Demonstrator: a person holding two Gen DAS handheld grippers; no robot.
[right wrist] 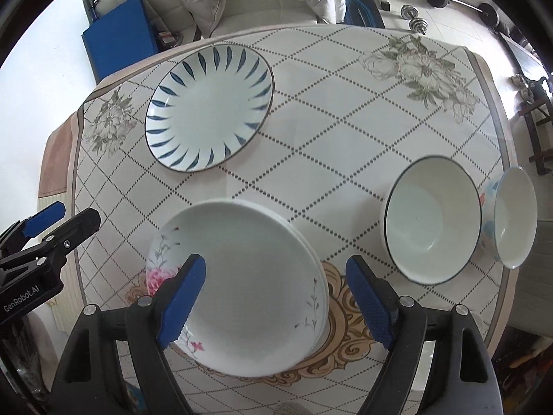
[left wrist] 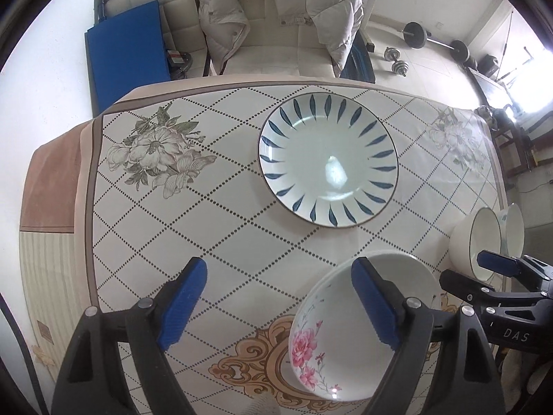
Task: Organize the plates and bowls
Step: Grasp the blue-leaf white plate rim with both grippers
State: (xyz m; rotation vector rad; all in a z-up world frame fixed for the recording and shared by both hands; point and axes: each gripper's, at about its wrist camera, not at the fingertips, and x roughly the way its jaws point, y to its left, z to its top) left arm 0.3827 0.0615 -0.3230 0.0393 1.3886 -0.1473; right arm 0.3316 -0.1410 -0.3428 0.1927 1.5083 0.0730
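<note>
Lying flat and face up on the surface point(right wrist: 345, 145), the stack of white plates point(right wrist: 249, 287) sits at the near edge over the gold scroll ornament of the tablecloth; being round, it has no long axis. Its top plate is white with a pink flower and thin grey stems painted along the left and right of the rim, and the edges of the plates beneath show along its upper right side. The right gripper point(right wrist: 276, 297) hangs above this stack, pointing down at it, jaws wide apart and holding nothing. The left gripper point(left wrist: 280, 301) hangs over the surface just left of the stack, jaws likewise spread wide and empty; its right blue pad overlaps the plate's rim in the left wrist view.

Farther back, toward the left, a larger blue-leaf plate point(right wrist: 209, 107) lies face up and alone, white with dark blue strokes radiating round the rim. To the right of the stack stand two bowls, mouths up: a white bowl with a dark rim point(right wrist: 432, 221), and just beside it at the surface's right edge a smaller bowl point(right wrist: 515, 218) with orange and blue marks outside.
</note>
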